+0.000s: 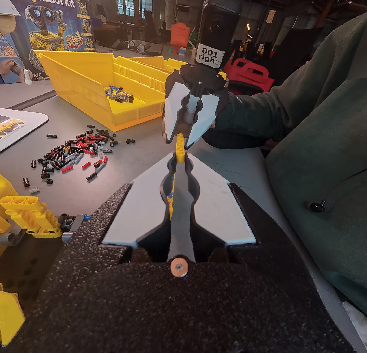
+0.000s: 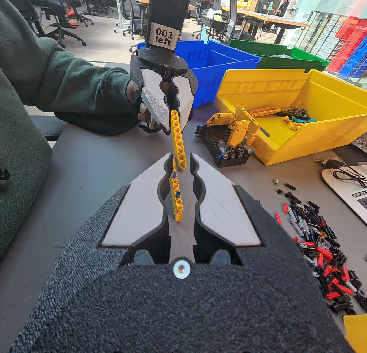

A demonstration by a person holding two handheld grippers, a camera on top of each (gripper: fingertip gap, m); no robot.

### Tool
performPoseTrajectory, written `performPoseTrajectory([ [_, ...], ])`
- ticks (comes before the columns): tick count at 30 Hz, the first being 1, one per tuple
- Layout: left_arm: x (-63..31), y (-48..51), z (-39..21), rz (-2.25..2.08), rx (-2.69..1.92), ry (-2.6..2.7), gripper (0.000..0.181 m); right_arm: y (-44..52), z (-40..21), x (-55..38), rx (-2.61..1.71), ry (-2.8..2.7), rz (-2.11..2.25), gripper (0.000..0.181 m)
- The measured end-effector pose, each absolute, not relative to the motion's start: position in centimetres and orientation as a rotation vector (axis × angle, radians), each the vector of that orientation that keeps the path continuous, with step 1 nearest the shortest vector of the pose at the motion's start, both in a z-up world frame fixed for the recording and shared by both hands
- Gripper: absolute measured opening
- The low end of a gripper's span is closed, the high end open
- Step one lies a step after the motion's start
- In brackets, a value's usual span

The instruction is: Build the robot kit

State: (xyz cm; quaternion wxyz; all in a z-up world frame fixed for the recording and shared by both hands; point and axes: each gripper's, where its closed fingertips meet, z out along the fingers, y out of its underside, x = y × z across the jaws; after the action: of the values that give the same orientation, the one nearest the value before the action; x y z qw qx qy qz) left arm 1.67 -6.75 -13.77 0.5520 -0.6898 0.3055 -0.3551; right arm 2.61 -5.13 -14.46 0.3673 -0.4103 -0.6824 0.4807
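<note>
My left gripper [image 1: 180,158] is pinched on one end of a long yellow holed beam [image 1: 180,145], which sticks out past its tips. In the right wrist view that beam [image 2: 177,141] runs down from the far gripper to the centre of the frame. Its free end sits between the tips of my right gripper [image 2: 181,154], whose jaws are spread, one on each side. I can't see either tip pressing on it.

A second yellow beam with blue pins [image 2: 175,194] shows in the gap between the right gripper's fingers, close to the left-hand one. I cannot tell what carries it.

As for how far the build has got:
- **Model:** a partly built model [image 2: 234,141], yellow parts on a black base, stands on the grey tabletop [image 2: 99,165], right of centre. It is just beside a yellow bin [image 2: 297,145] that holds more yellow pieces.
- **Loose parts:** a heap of loose black, red and grey pins [image 1: 79,151] lies at the left of the left wrist view.
- **Behind:** a blue bin [image 2: 208,65] and a green bin [image 2: 278,53] stand further back, and the kit box [image 1: 49,26] stands in the upper left.
</note>
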Motion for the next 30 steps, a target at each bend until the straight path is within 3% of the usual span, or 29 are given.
performPoseTrajectory([
  [30, 2.29, -7.19, -13.90, -0.847, -1.631, 0.759, 0.006, -6.01, -14.80, 2.69, -1.039, -1.791, 1.265, 0.010],
])
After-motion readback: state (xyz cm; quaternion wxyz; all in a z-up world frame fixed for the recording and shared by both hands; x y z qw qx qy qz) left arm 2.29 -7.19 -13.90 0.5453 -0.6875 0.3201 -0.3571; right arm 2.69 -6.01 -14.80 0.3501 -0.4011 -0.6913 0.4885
